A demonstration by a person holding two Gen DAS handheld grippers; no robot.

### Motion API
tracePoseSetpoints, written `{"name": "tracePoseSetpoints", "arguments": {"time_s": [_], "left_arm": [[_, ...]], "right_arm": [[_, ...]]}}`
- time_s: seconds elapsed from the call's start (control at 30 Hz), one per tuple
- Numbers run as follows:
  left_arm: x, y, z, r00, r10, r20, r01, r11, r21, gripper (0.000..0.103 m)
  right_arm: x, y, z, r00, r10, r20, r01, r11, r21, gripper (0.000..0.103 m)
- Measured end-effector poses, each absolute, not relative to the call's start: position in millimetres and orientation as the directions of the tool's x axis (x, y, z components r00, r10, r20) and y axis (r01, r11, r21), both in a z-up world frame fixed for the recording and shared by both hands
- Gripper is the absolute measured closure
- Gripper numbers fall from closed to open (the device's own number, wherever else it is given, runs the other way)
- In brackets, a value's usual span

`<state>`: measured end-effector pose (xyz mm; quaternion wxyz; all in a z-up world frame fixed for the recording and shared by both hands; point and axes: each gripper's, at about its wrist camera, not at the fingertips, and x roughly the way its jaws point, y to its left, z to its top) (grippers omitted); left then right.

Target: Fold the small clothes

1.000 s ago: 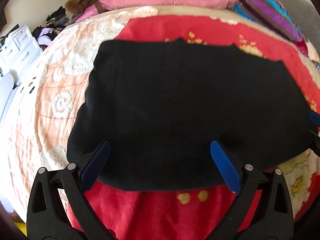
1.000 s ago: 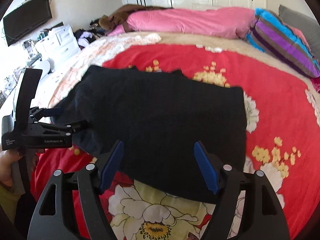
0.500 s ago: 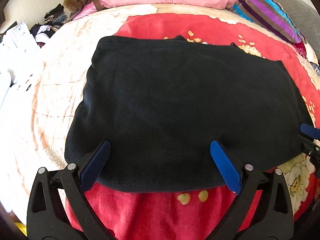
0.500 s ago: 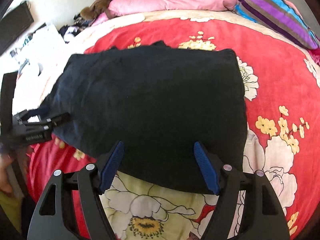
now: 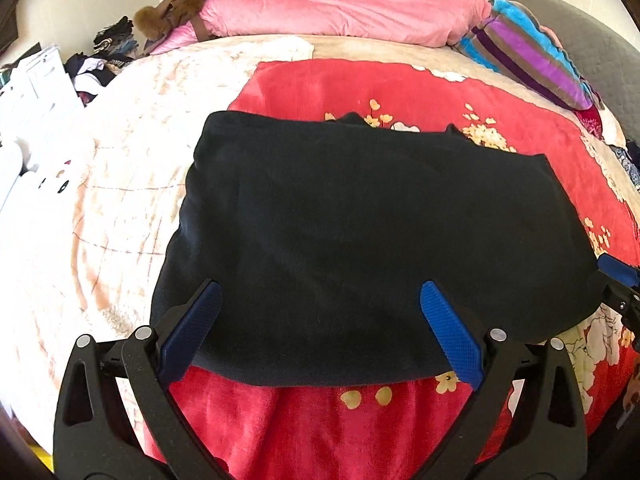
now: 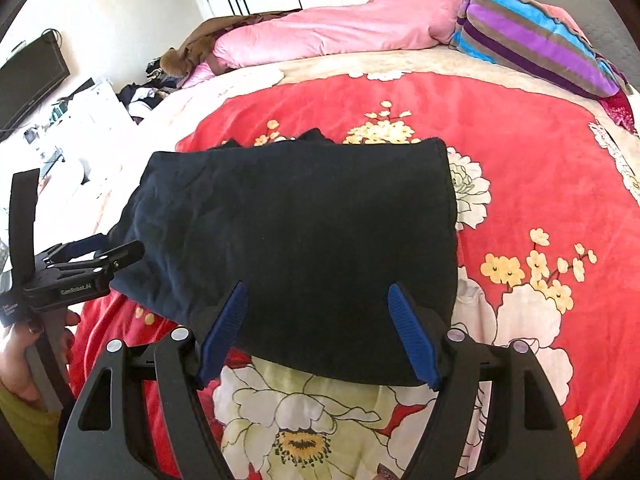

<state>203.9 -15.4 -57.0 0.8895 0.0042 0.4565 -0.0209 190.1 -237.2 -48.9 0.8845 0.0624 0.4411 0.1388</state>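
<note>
over black garment (image 5: 360, 232), both grippers' fingers (image 6: 224, 328) wide

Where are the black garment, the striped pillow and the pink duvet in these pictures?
black garment (image 5: 360, 232), left wrist view, middle of the dark cloth.
striped pillow (image 6: 532, 36), right wrist view, its purple stripe.
pink duvet (image 5: 340, 12), left wrist view, middle of its long roll.

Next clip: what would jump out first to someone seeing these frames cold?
A black folded garment lies flat in the middle of a bright red floral blanket on the bed. Both sets of tongs, left and right, hover open over its near edge with blue pads spread, gripping nothing. At the far end lie a long pink pillow and a striped cushion.
</note>
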Motion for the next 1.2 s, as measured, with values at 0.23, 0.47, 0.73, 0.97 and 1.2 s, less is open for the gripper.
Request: {"name": "tracePoseSetpoints", "arguments": {"time_s": [0.23, 0.47, 0.73, 0.97, 1.2], "left_arm": [[208.1, -2.5, -57.4, 0.583, -0.028, -0.812, 0.016, 1.0, -0.023, 0.009], [211.9, 20.5, -53.0, 0.594, -0.024, -0.804, -0.024, 0.999, -0.047, 0.01], [219.5, 47.0, -54.9, 0.588, -0.012, -0.809, -0.076, 0.995, -0.071, 0.01], [227.5, 86.6, -54.1, 0.6, 0.0, -0.8, -0.147, 0.983, -0.11, 0.009], [231.1, 137.8, -48.3, 0.615, 0.112, -0.781, -0.275, 0.958, -0.08, 0.009]], "right_arm": [[182.8, -215.0, -42.5, 0.587, 0.319, -0.744, -0.276, 0.943, 0.186, 0.031], [172.9, -186.2, -41.9, 0.604, 0.324, -0.728, -0.353, 0.928, 0.121, 0.031], [154.3, -133.2, -46.1, 0.616, 0.335, -0.713, -0.457, 0.889, 0.024, 0.009], [143.7, -80.3, -51.7, 0.621, 0.342, -0.706, -0.537, 0.841, -0.065, 0.009], [142.5, -29.2, -66.7, 0.629, 0.337, -0.701, -0.604, 0.779, -0.168, 0.009]]}}
